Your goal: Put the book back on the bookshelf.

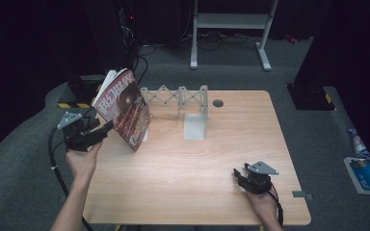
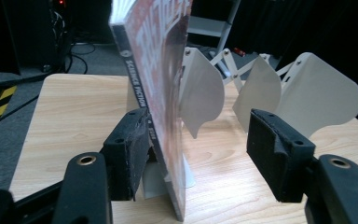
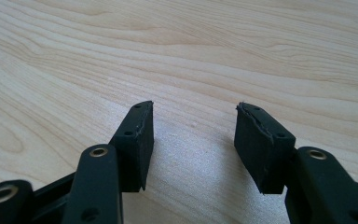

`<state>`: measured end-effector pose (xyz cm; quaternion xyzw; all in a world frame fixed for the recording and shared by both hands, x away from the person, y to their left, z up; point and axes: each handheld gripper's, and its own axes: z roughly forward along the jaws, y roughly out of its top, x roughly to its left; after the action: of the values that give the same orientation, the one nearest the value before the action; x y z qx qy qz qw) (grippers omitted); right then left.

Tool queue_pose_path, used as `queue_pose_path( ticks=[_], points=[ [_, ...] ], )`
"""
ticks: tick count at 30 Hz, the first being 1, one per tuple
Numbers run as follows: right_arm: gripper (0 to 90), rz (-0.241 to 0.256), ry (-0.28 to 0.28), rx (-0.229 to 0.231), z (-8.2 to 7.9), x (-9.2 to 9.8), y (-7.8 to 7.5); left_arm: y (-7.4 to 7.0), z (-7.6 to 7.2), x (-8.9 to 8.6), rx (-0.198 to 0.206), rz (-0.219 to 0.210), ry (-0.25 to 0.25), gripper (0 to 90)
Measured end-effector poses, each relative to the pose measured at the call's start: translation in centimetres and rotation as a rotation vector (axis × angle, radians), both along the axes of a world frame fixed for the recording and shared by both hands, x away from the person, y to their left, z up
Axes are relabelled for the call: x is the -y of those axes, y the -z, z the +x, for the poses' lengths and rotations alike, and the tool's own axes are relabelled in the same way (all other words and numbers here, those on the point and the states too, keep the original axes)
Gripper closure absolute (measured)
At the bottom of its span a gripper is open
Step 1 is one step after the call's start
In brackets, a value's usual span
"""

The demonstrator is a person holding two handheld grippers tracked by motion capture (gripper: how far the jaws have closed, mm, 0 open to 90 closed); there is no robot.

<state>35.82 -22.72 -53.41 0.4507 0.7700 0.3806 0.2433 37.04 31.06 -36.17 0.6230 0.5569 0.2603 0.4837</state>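
1. Your left gripper (image 1: 107, 127) has its fingers spread; the magazine (image 1: 124, 108) stands tilted at the accordion rack's (image 1: 180, 98) left end, apparently leaning on it.
2. Ease away slowly so the spine doesn't slip.
3. Your right gripper (image 1: 241, 175), fingers apart and empty, rests low on the tabletop (image 1: 183, 173), well right of the rack.

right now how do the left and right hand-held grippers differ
The left hand-held gripper is raised at the table's left edge with a magazine between its open jaws, one pad touching the spine; the right hand-held gripper sits low near the front right, its jaws around nothing. Both are open, black, each in one hand.
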Motion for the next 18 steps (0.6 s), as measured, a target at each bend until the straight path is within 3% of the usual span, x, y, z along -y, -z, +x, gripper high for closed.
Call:
queue_pose_path(
  ticks=[18],
  points=[
    [47.4, 0.001, 0.001, -0.001, 0.0, 0.0, 0.0, 0.6, -1.2, 1.0, 0.002, -0.012, 0.053, 39.0]
  ],
)
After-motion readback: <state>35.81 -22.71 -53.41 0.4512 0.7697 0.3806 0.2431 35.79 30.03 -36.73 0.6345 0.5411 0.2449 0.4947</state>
